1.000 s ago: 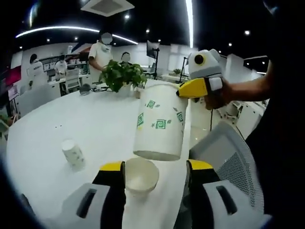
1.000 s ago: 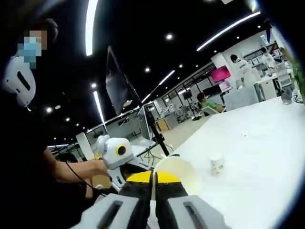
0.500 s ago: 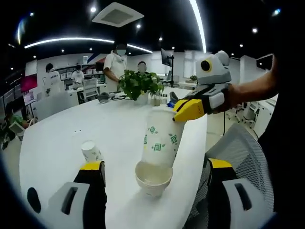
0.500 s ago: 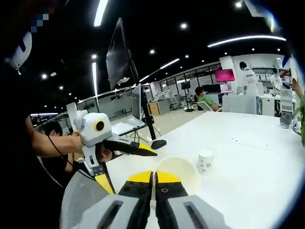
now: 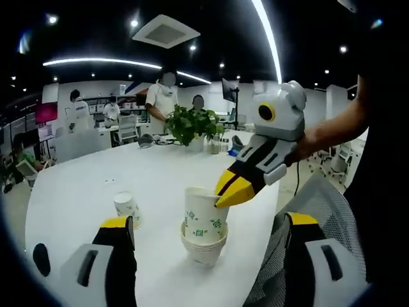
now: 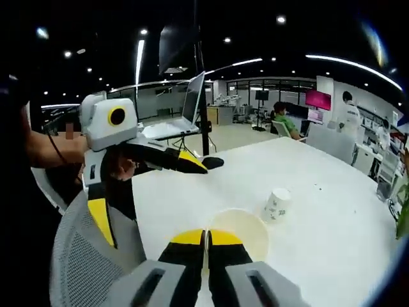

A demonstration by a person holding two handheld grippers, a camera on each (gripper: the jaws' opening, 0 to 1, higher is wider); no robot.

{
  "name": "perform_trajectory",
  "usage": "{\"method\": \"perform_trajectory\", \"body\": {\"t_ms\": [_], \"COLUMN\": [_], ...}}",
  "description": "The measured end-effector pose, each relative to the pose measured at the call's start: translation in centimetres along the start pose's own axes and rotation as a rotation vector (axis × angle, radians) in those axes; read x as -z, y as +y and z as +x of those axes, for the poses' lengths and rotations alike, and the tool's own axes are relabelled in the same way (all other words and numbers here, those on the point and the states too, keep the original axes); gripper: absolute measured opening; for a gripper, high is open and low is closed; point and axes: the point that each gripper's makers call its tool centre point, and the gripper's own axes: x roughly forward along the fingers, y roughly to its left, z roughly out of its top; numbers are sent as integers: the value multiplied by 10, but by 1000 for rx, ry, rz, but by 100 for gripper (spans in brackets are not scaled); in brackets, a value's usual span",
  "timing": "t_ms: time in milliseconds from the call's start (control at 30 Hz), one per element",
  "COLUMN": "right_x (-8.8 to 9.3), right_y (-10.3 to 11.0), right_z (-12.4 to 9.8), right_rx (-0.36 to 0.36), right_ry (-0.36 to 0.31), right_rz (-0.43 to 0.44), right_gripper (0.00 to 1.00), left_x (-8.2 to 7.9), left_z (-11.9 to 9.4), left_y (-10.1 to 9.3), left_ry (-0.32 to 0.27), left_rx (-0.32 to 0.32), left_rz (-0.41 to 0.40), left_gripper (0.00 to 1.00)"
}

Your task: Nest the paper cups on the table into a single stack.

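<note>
The held paper cup (image 5: 206,214), which hung above the stack 1 second ago, now sits partway down inside the stack of nested cups (image 5: 204,246). That stack stands on the white table (image 5: 83,192) close to its near edge. The right gripper (image 5: 225,192) pinches the held cup's rim, jaws nearly together on the wall. In the right gripper view the same grip shows from above: the yellow tips of the right gripper (image 6: 206,238) meet on the rim beside the cup's open mouth (image 6: 238,231).

This suggests 1 nesting step is nearly done; the cup likely needs only seating and release.

The left gripper (image 5: 208,225) hovers on the near side of the stack with jaws spread wide and nothing between them. In the right gripper view the left gripper (image 6: 153,160) appears to the left of the stack.

1 loose cup (image 5: 127,206) stands upright on the table, left of the stack and well apart. In the right gripper view the loose cup (image 6: 276,204) lies just past the stack.

A mesh chair (image 5: 319,204) sits just off the table edge, right of the stack. The tabletop beyond the stack is open as far as a potted plant (image 5: 192,123) at the far side.
</note>
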Motion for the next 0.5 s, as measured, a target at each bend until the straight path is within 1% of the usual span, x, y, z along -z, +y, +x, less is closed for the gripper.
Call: {"method": "perform_trajectory", "body": {"t_ms": [100,233,400,500], "right_x": [4,10,22,29], "right_y": [1,5,8,10], "right_z": [7,14,24,30], "right_rx": [-1,-17,-31,-33], "right_ry": [24,47,90,117], "right_rz": [-11,0,9,9], "right_gripper": [0,0,0,0], "left_x": [1,-1,-3,-1], "left_z": [-2,-3,-5,-6], "left_y": [2,2,2,5], "left_ry": [-4,-14,-24,-21], "left_rx": [-7,-7,-3,-9], "left_rz": [-8,-18,-17,-15], "left_gripper": [96,96,95,94]}}
